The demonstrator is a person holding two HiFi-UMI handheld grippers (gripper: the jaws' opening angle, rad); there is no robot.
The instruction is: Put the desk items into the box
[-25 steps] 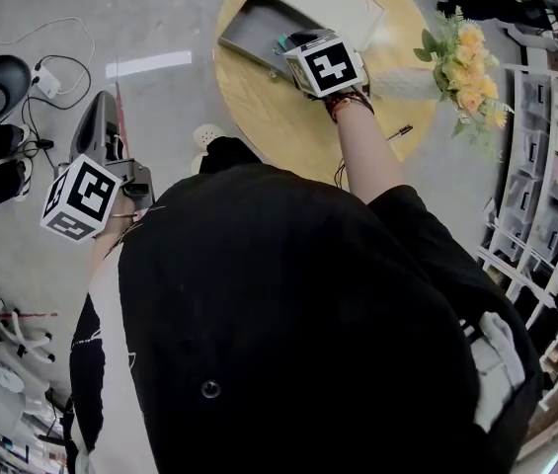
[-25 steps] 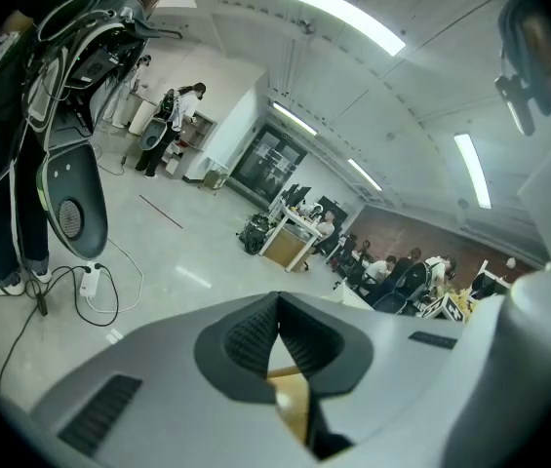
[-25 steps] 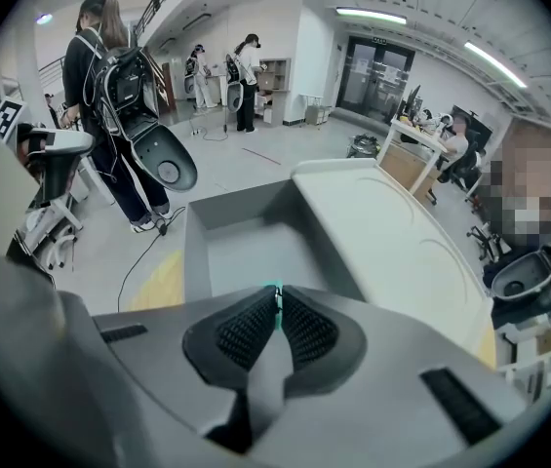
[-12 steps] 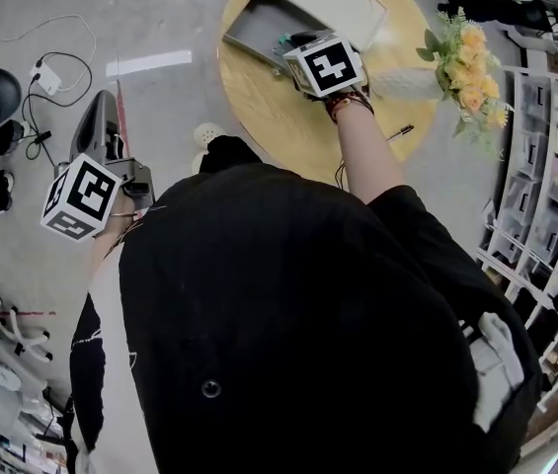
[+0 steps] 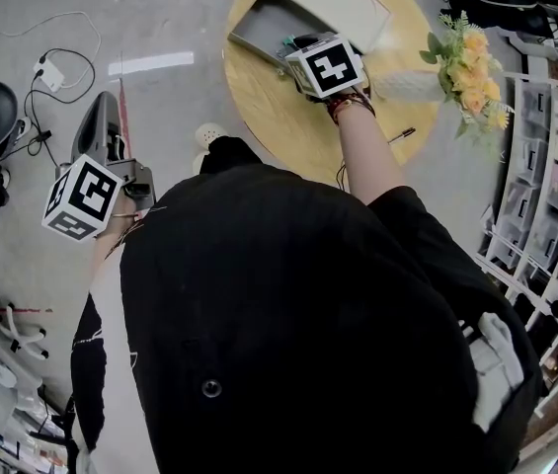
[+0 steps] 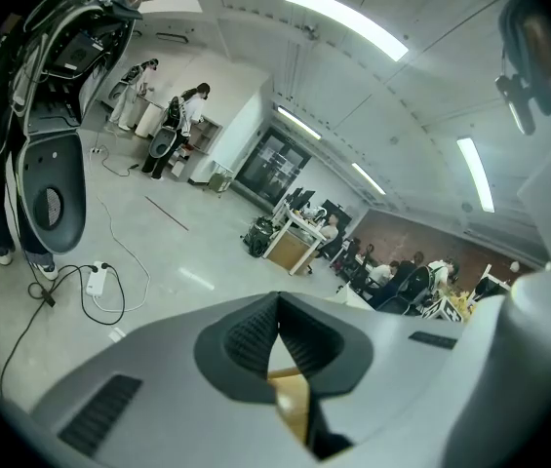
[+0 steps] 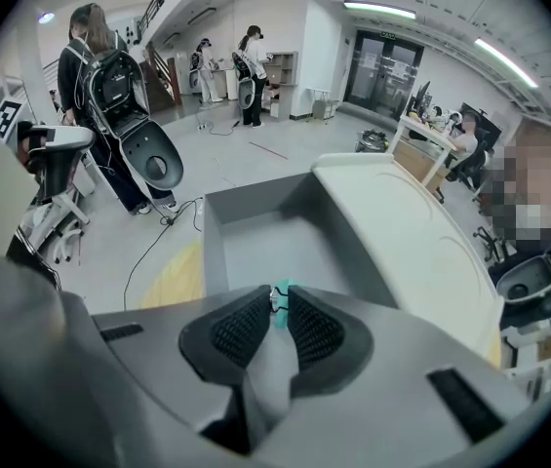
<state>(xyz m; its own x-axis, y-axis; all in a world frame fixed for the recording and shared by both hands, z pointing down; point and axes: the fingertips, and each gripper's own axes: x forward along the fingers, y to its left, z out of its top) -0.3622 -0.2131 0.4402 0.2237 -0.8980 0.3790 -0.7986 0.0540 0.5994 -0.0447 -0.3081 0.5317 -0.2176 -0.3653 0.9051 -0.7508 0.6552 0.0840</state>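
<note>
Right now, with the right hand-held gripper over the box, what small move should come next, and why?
Probably lift the right hand-held gripper straight up. Its jaws have just been opening, and the teal clip shows between their tips inside the grey box, so it seems released.

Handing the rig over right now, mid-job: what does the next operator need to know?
Right tongs: above the open grey box, jaws have just been opening, a teal clip between their tips, apparently being released.
Left tongs: shut, empty, off to the side of the table.
Done: clip is about in the box.
Left: the pen lying on the table.
</note>
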